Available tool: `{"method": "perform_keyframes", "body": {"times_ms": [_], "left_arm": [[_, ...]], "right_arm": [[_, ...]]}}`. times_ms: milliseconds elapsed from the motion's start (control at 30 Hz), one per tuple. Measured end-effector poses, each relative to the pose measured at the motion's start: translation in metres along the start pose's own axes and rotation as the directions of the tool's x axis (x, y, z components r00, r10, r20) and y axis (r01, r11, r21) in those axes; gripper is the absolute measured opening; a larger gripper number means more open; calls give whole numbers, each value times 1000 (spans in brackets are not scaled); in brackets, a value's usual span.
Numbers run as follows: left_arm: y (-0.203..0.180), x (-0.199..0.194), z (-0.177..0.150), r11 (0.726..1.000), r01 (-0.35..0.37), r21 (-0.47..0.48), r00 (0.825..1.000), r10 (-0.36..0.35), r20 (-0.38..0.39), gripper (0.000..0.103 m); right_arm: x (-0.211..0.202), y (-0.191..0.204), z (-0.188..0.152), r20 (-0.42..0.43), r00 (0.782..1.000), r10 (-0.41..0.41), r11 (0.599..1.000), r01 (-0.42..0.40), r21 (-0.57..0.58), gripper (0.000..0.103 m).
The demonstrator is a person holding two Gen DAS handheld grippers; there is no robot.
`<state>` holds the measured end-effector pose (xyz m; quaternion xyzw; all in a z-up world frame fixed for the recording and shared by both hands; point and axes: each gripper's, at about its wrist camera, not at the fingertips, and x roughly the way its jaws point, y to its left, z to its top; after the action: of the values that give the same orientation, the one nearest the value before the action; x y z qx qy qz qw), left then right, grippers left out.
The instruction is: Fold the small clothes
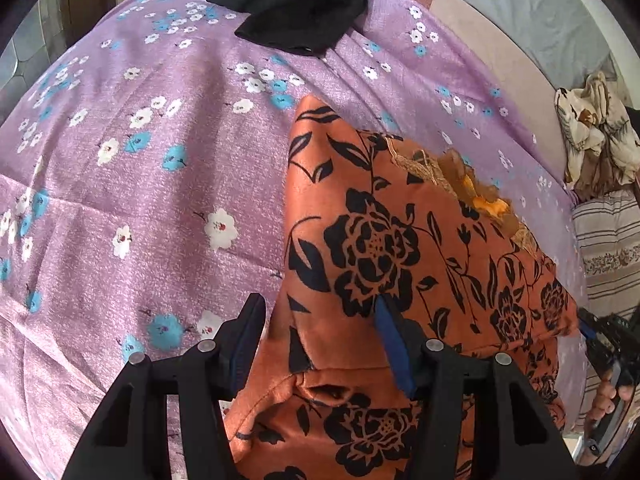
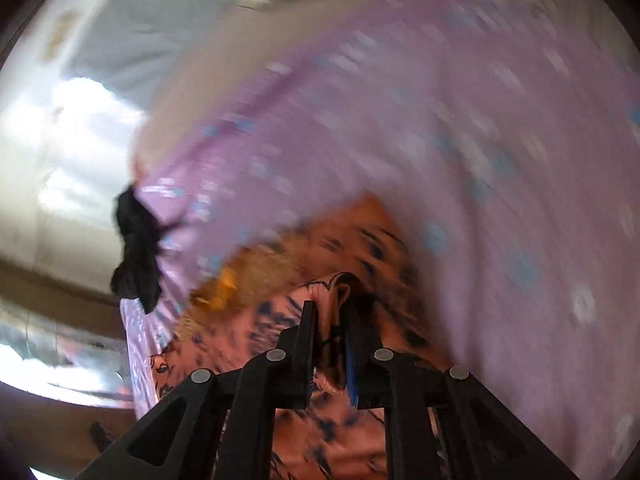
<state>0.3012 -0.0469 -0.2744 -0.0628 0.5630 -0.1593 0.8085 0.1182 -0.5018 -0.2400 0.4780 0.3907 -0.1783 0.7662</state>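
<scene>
A bed spread with a lilac sheet (image 1: 120,184) printed in white and blue flowers bore an orange garment with black roses (image 1: 400,240) near its middle, and a crumpled black garment (image 1: 296,4) at its far edge

No readable text, label or number anywhere.

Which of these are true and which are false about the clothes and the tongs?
1. The orange garment has black flowers. True.
2. The right tongs are wide open and empty. False: they are shut on a pinch of the orange garment.
3. A black cloth lies on the purple sheet. True.
4. The purple sheet is plain. False: it has white and blue flowers.
5. The left tongs are open over the orange garment. True.
</scene>
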Motion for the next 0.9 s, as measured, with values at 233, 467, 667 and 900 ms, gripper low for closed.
{"method": "perform_keyframes", "body": {"times_ms": [233,467,667,900], "left_arm": [[-20,5,2,999,-35,42,998,33,45,57],[-22,9,3,997,-42,63,997,39,61,58],[-20,18,2,994,-86,64,994,82,66,58],[-18,27,1,994,-92,64,995,90,44,59]], "right_arm": [[-8,3,6,63,998,16,999,-14,-44,30],[2,9,-3,21,1000,19,998,-18,-66,72],[19,-11,-19,-55,995,86,994,-82,66,56],[29,6,-24,-45,995,90,996,-89,22,10]]}}
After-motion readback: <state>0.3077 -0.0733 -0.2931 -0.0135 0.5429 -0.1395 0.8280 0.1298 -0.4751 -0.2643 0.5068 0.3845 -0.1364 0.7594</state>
